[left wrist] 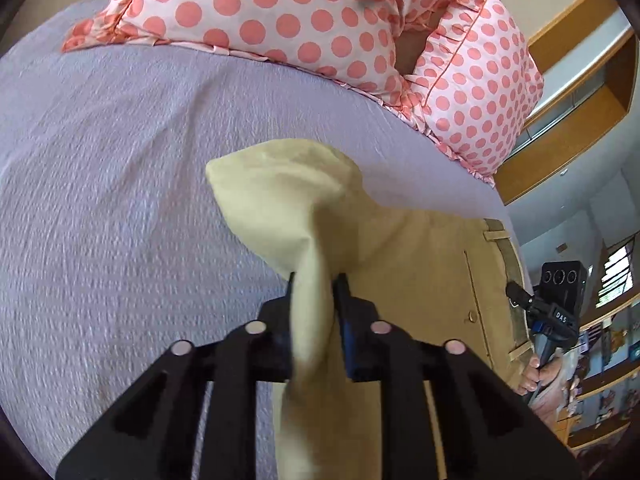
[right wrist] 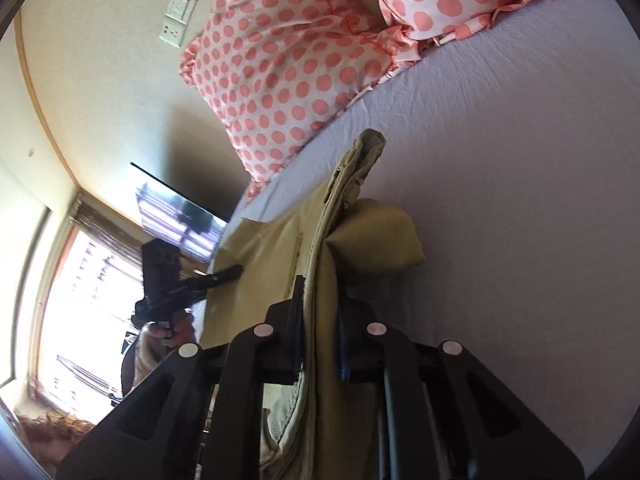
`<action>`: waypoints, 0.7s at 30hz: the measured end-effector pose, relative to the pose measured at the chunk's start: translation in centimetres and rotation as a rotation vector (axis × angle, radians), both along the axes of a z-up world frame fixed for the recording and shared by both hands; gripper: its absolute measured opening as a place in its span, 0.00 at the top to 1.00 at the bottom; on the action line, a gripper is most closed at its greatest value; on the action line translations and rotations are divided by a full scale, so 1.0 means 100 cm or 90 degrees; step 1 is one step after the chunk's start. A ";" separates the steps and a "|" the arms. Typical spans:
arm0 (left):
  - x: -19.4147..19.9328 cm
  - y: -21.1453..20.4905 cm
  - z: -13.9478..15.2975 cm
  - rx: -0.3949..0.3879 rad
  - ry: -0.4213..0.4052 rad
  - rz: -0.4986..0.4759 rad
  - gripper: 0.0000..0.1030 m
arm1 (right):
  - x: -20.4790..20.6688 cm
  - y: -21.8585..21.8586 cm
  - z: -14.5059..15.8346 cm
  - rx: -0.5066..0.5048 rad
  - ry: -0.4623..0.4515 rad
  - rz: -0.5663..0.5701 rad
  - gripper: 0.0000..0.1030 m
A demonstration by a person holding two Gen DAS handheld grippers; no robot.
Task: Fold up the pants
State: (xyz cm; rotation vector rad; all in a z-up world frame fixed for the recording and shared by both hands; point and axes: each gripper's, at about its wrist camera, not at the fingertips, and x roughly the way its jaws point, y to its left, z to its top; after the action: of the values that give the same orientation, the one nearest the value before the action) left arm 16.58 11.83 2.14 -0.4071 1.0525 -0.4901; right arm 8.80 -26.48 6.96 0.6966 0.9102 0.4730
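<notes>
Beige-yellow pants are lifted above a lilac bedsheet. My left gripper is shut on a bunched fold of the pants, which bulges beyond the fingertips. The waistband with belt loop, pocket seam and button shows at right. My right gripper is shut on the pants' waistband edge, seams running up past the fingers. The right gripper shows far right in the left wrist view, pinching the waistband. The left gripper shows in the right wrist view, holding the cloth's far edge.
Two pink polka-dot pillows lie at the head of the bed, also in the right wrist view. A wall switch panel, a dark wall screen and a bright window are beyond the bed's left edge. Shelves stand at right.
</notes>
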 end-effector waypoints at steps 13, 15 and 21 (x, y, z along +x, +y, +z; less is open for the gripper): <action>0.081 -0.062 0.076 0.206 -0.197 0.068 0.91 | 0.097 -0.004 0.062 -0.119 -0.124 -0.069 0.90; 0.111 -0.071 0.057 0.257 -0.166 0.093 0.88 | 0.120 -0.013 0.045 -0.171 -0.087 -0.105 0.88; 0.099 -0.051 0.046 0.288 -0.171 0.151 0.77 | 0.108 -0.031 0.028 -0.257 -0.027 -0.184 0.61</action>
State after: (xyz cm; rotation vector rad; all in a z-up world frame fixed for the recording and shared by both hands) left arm 26.49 6.74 6.73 -0.0580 0.8097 -0.0822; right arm 19.59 -29.60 9.79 0.4352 0.8170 0.0411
